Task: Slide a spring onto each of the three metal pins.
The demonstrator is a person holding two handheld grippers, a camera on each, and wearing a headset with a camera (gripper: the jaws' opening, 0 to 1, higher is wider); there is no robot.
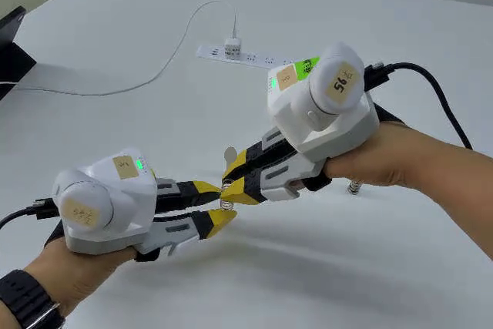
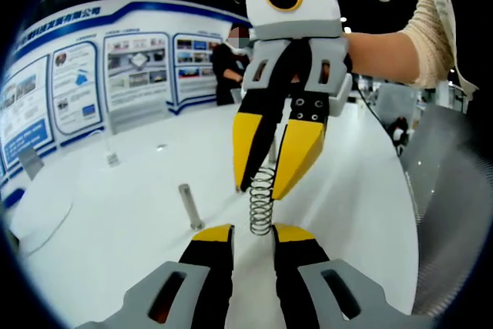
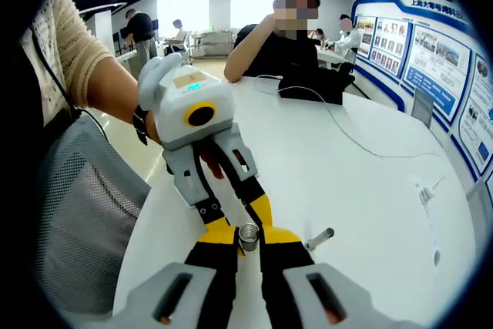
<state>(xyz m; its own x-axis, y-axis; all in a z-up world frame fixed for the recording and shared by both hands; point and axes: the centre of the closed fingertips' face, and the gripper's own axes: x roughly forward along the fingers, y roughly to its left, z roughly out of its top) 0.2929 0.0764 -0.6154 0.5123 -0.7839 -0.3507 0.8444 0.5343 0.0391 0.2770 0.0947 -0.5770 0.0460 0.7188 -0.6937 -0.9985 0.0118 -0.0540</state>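
Here the right tongs [image 1: 229, 182] slant downward, clamping the spring [image 2: 262, 196]; the left tongs [image 1: 225, 203] lie level, slightly parted.

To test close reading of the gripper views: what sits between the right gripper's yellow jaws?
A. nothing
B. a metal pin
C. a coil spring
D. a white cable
C: in the left gripper view the right gripper reaches in from above with a coil spring between its yellow jaws, while a metal pin stands bare off to one side.
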